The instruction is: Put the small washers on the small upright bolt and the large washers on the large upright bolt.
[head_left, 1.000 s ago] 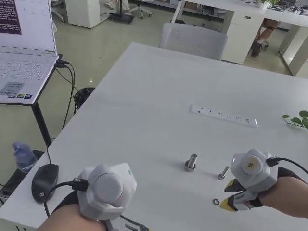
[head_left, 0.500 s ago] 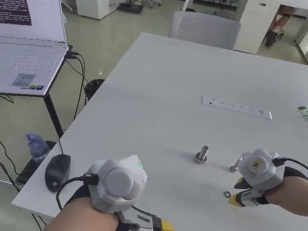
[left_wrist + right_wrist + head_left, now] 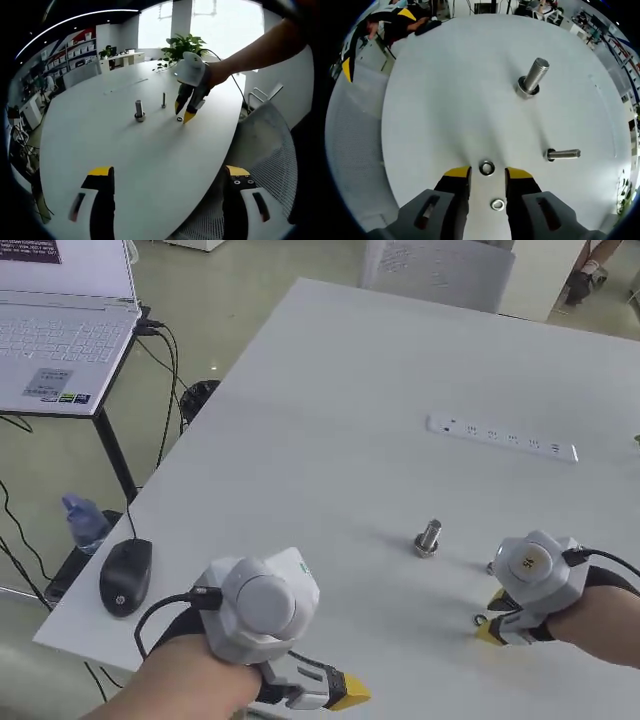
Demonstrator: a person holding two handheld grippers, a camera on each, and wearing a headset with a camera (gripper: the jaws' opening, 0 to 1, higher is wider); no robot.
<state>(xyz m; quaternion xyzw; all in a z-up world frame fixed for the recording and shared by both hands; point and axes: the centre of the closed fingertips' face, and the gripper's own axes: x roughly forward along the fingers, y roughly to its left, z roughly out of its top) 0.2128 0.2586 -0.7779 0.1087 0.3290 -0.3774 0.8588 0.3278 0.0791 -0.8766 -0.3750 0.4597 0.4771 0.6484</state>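
On the white table (image 3: pixel 330 410), the left gripper (image 3: pixel 167 172) is held at the near edge, its jaws spread wide with nothing between them. In the left gripper view the large bolt (image 3: pixel 139 110) is seen upright at eleven o'clock. Further right, the right gripper (image 3: pixel 487 176) is lowered to the tabletop, jaws parted. One small washer (image 3: pixel 486 167) lies between the tips, touched by neither, and a second washer (image 3: pixel 497 204) sits farther back. The small bolt (image 3: pixel 562 154) is found at three o'clock of the first washer.
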